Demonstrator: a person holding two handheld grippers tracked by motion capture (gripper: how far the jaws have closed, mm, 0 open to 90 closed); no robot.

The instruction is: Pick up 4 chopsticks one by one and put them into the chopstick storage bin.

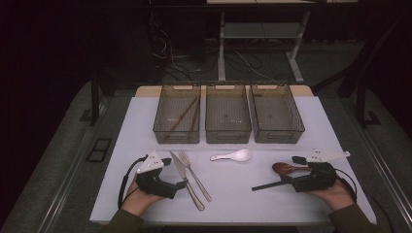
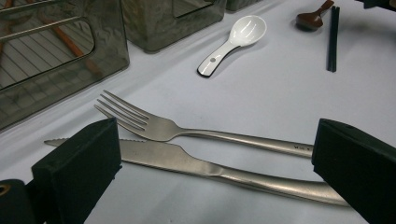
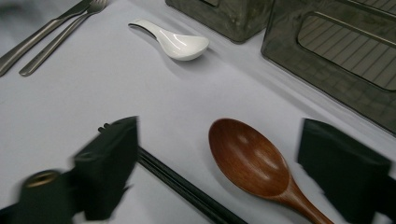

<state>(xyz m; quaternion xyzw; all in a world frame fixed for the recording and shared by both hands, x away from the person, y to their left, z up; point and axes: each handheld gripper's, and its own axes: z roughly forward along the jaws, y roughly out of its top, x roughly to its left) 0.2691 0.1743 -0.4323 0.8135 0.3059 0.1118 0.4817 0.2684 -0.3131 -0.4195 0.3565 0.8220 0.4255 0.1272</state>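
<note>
Surface: we note a white table top (image 1: 272, 194) in a dark room, with grey floor on both sides and desk legs and cables beyond its far edge.
Far edge: we count three smoked plastic bins (image 1: 228, 114) side by side along it, walls nearly touching; the left bin (image 1: 178, 113) holds brown chopsticks (image 1: 183, 114), and the other two look bare.
Left gripper (image 1: 180, 184): we find it near the front left of the table, jaws released and spread wide, straddling the handles of the knife (image 2: 187, 161) and fork (image 2: 163, 128) without touching either.
Knife and fork: we see them lying flat, just beside each other, tips toward the bins.
Right gripper (image 1: 286, 180): we find it near the front right edge, jaws parted; the wooden spoon (image 3: 252, 161) lies flat between them, pads clear of it.
Black chopsticks (image 3: 187, 189): we see the pair lying together just beside the wooden spoon, passing under the left-hand jaw in the right gripper view; contact we cannot tell.
White spoon (image 1: 233, 156): we place it mid-table, between the two grippers and well apart from both, close to the middle bin's front wall.
Open room: we record bare table between the fork and the black chopsticks, and a bare strip along the near edge between the person's forearms.
</note>
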